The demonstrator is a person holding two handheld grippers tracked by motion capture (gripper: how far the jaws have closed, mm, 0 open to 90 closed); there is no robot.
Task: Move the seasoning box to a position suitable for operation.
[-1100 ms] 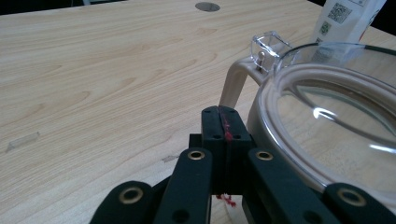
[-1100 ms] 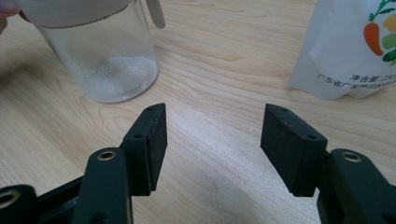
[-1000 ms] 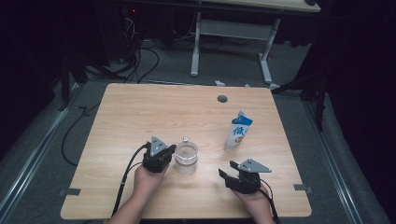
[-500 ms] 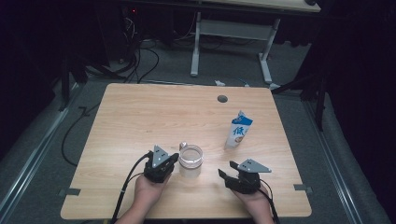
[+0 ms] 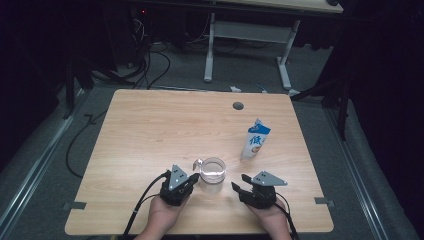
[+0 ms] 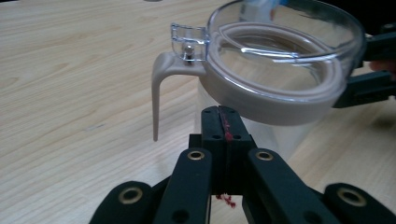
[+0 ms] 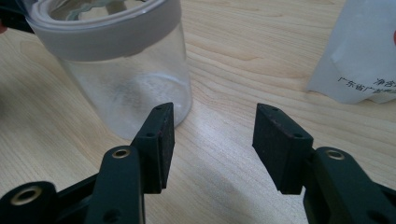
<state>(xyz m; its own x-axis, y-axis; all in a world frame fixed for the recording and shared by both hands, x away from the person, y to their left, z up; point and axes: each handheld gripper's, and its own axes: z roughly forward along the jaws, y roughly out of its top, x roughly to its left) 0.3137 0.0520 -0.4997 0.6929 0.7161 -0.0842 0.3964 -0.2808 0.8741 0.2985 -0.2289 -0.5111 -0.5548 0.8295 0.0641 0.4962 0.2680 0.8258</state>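
Note:
A clear jar (image 5: 212, 175) with a beige-rimmed lid and a side latch stands near the table's front edge, between my two grippers. My left gripper (image 5: 192, 180) is shut with nothing between its jaws. In the left gripper view its tips (image 6: 223, 126) sit right at the jar's (image 6: 280, 70) wall, and I cannot tell whether they touch it. My right gripper (image 5: 239, 185) is open just right of the jar. Its jaws have just been closing, and my right gripper (image 7: 212, 126) has only bare table between them, with the jar (image 7: 121, 70) beyond the left jaw.
A blue and white carton (image 5: 255, 139) stands upright right of the jar and farther back, and the carton (image 7: 359, 60) shows at the right gripper view's upper right. A cable hole (image 5: 238, 105) lies near the table's far edge. Cables trail from both grippers over the front edge.
The jar and my left gripper have shifted together to the right and toward the front edge. The right hand has stayed in place.

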